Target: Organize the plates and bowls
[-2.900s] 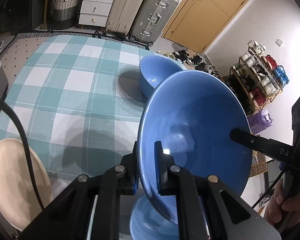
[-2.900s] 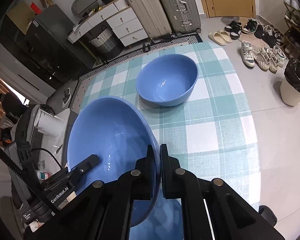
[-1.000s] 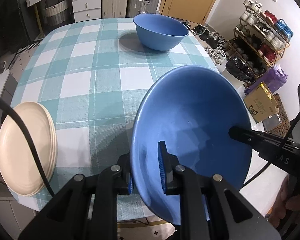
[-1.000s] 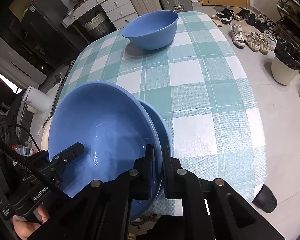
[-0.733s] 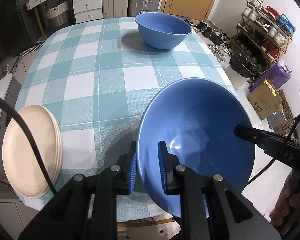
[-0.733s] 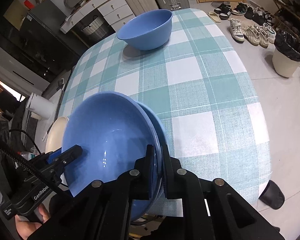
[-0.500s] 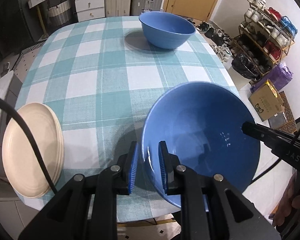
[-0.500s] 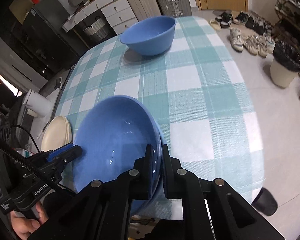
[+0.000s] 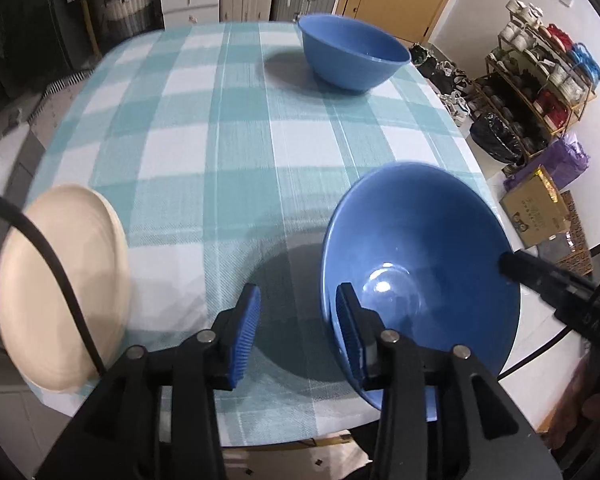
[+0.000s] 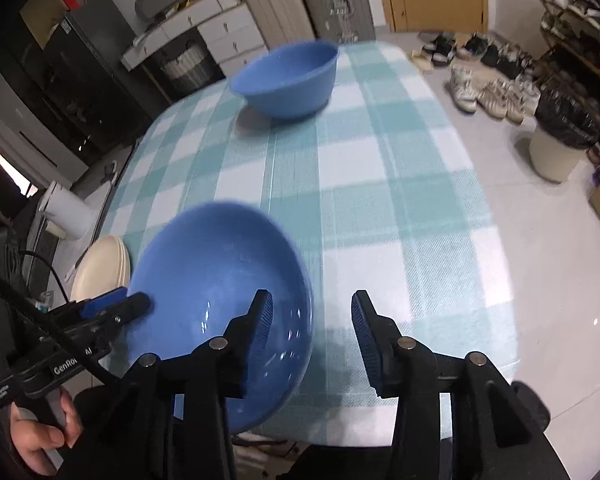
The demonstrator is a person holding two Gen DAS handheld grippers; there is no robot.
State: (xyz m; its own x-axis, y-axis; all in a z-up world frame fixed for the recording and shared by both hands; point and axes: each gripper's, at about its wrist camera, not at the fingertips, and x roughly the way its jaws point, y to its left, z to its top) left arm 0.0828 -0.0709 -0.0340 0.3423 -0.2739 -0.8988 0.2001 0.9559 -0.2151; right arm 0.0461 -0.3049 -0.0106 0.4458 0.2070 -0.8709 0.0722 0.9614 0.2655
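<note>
A wide blue bowl [image 9: 420,264] sits at the near edge of the checked table [image 9: 236,152]; it also shows in the right wrist view [image 10: 220,280]. My left gripper [image 9: 298,332] is open, its right finger inside the bowl's near rim. My right gripper [image 10: 312,332] is open, its left finger inside the bowl's rim. A deeper blue bowl [image 9: 354,56] stands at the far side of the table, also in the right wrist view [image 10: 288,80]. A stack of cream plates [image 9: 60,288] lies at the near left corner.
Floor beyond the table's right edge holds a shoe rack [image 9: 540,68], a bin [image 10: 560,140], shoes and a cardboard box [image 9: 540,208]. Suitcases [image 10: 300,0] and drawers stand behind the table.
Both grippers have opened and let go of the blue bowl's rim. The bowl, held tilted above the table before, now rests at the table's near edge.
</note>
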